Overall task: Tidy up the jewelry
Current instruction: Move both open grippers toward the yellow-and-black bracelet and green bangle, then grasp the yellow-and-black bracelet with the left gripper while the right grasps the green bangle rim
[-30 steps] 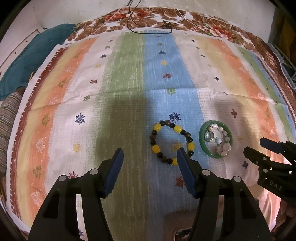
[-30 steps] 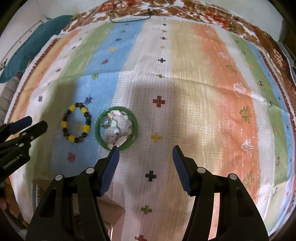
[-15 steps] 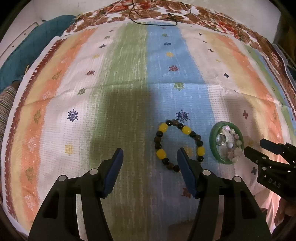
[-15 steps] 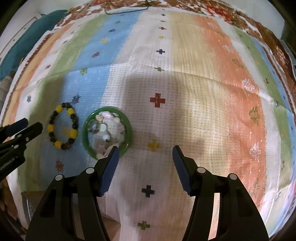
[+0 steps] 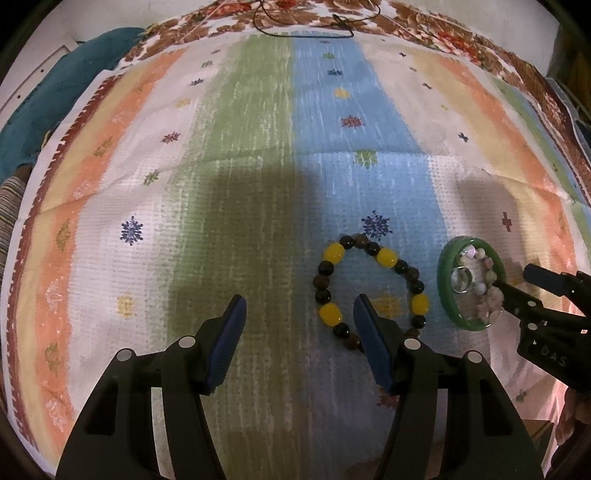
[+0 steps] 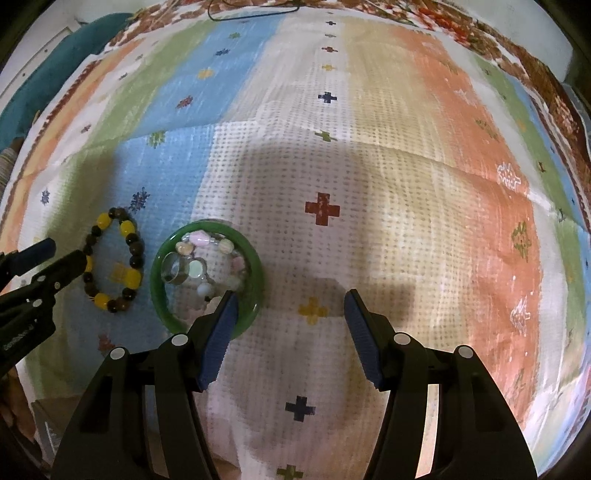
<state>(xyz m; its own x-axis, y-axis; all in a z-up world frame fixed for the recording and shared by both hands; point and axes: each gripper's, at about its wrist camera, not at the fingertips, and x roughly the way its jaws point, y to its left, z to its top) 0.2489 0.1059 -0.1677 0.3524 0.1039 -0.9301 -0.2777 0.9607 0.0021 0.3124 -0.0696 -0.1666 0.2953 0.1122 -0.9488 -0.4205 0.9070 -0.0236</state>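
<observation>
A yellow and dark bead bracelet (image 5: 369, 291) lies on the striped cloth (image 5: 258, 184). It also shows in the right wrist view (image 6: 110, 262). A green bangle (image 5: 445, 295) lies to its right, with a pale bead bracelet (image 5: 489, 295) and a metal ring (image 5: 461, 280) inside it. The bangle also shows in the right wrist view (image 6: 255, 266). My left gripper (image 5: 299, 314) is open, with its right finger at the bead bracelet's near edge. My right gripper (image 6: 290, 308) is open, with its left finger over the bangle's near rim.
A teal cloth (image 5: 44, 99) lies at the far left beyond the cloth's edge. A black cord (image 5: 306, 31) lies at the far edge. The right half of the cloth (image 6: 443, 184) is bare of objects.
Both grippers have moved forward and lower toward the jewelry. The bracelet and bangle lie where they were. Both jaws stay open.
</observation>
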